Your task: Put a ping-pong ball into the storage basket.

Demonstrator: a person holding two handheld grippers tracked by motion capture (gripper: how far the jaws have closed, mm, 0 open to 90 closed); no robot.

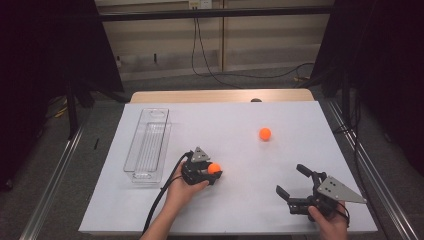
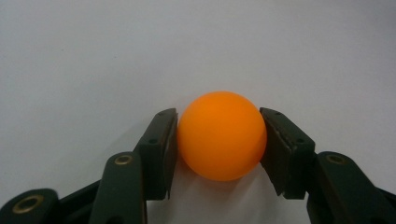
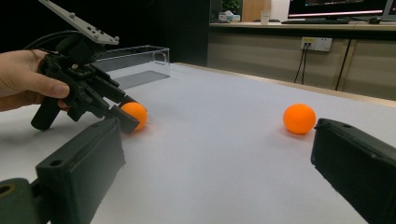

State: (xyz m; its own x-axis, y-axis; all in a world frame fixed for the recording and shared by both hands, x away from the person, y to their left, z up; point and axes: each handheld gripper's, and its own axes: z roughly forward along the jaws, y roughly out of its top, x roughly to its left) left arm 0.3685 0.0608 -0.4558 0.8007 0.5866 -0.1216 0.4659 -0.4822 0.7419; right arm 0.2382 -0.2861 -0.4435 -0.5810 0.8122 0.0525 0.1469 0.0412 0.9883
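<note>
An orange ball [image 2: 222, 135] rests on the white table between the two black jaws of my left gripper [image 2: 218, 113], and both pads press its sides. From above, that gripper [image 1: 215, 173] and its ball [image 1: 214, 168] sit left of the table's middle, near the front. A second orange ball [image 1: 265, 133] lies loose farther back and to the right. My right gripper [image 1: 290, 178] is at the front right with its jaws wide apart and nothing between them. In the right gripper view, the loose ball [image 3: 299, 118] sits just beyond the right jaw, and the held ball [image 3: 135, 115] is at the left.
A long clear plastic bin [image 1: 131, 150] stands on the left part of the table, behind and left of my left gripper. The white table cover [image 1: 225, 120] ends at a wooden strip at the back. Metal rails run along both sides of the table.
</note>
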